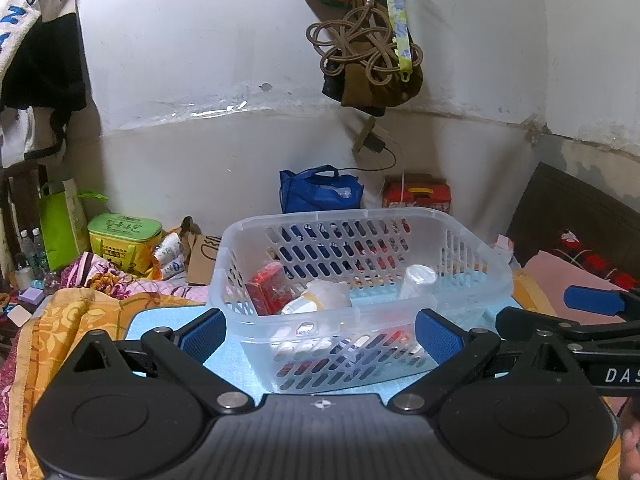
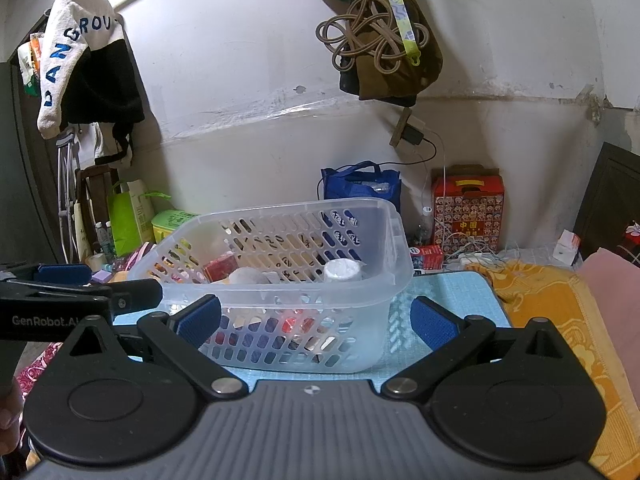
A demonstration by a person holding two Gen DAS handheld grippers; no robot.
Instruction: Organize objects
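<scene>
- The left gripper is held with its jaws spread wide and nothing between the blue pads; the near wall of the basket is framed in the gap, but no contact is seen.
- The right gripper is likewise held wide open and empty, its pads flanking the basket's near corner without touching it.
- In each wrist view the other gripper is seen at the frame's edge — the right one at the far right of the left view, the left one at the far left of the right view.
- A clear perforated plastic basket is set on a light blue mat, just ahead of both grippers.
- Inside the basket a red box is leaned near the left wall, a white bundle with a tan band is laid beside it, and a white wrapped cylinder is stood toward the right.
- The mat is spread over an orange patterned blanket; a floral cloth is bunched to the left.
- Along the wall behind — a blue bag, a red patterned carton, a green-lidded yellow tub and a green paper bag are lined up.
- Higher up, a coil of tan cord is hung over a dark bag, and a white and black garment is hung to the left.
</scene>
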